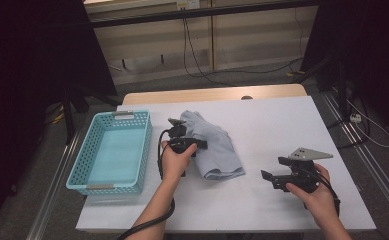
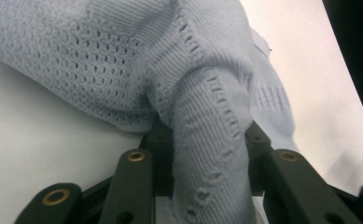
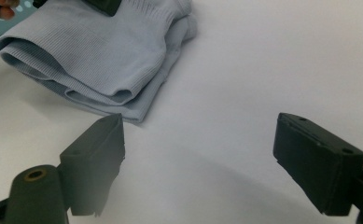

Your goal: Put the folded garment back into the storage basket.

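A folded light-blue knit garment (image 1: 217,147) lies in the middle of the white table top (image 1: 282,120). My left gripper (image 1: 178,123) is at its far left end, and in the left gripper view (image 2: 205,140) a bunched fold of the garment (image 2: 170,70) runs between the black jaws, which pinch it. My right gripper (image 1: 273,168) is held above the table to the right of the garment. In the right gripper view (image 3: 202,144) its jaws stand wide apart over bare table, with the garment's (image 3: 90,56) folded edge just beyond the left jaw.
A turquoise perforated basket (image 1: 88,186) stands at the table's left side, close beside the left hand. Cables trail across the floor beyond the table's far edge. Dark stands flank the table on both sides.
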`<state>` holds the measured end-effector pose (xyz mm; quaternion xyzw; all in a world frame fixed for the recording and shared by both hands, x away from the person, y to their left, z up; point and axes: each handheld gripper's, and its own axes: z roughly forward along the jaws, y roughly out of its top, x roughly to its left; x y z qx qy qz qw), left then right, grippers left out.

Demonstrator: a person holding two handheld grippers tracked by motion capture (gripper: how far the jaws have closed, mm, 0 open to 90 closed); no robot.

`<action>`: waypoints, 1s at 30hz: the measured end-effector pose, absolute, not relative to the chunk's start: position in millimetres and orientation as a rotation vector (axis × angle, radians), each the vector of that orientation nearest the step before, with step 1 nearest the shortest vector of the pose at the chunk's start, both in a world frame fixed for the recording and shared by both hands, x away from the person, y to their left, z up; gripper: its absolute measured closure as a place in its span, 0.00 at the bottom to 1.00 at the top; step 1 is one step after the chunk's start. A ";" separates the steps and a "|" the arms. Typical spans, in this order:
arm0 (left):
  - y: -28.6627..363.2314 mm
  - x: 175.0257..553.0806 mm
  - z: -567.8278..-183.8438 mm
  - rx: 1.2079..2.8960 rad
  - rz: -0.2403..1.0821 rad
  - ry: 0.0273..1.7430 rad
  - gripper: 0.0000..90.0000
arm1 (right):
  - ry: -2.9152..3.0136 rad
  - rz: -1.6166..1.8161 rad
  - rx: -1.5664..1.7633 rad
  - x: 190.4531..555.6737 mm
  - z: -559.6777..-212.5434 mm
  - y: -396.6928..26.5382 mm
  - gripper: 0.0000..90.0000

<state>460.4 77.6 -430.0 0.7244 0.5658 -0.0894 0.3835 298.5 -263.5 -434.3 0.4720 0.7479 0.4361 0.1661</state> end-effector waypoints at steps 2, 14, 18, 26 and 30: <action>78.8 462.8 -423.4 1.878 -0.213 1.440 0.74 | 2.136 1.245 1.340 298.2 -434.2 -262.1 0.18; 84.1 470.4 -388.9 2.086 -0.169 1.438 0.74 | 2.143 1.263 1.338 298.4 -434.1 -260.0 0.17; 87.6 471.7 -383.0 2.145 -0.169 1.426 0.74 | 2.142 1.268 1.333 298.0 -433.4 -259.4 0.17; 87.9 473.0 -369.7 2.261 -0.156 1.374 0.74 | 2.152 1.271 1.319 297.9 -433.4 -256.3 0.17; 87.3 474.2 -361.5 2.316 -0.147 1.354 0.74 | 2.161 1.270 1.307 297.9 -433.0 -253.8 0.17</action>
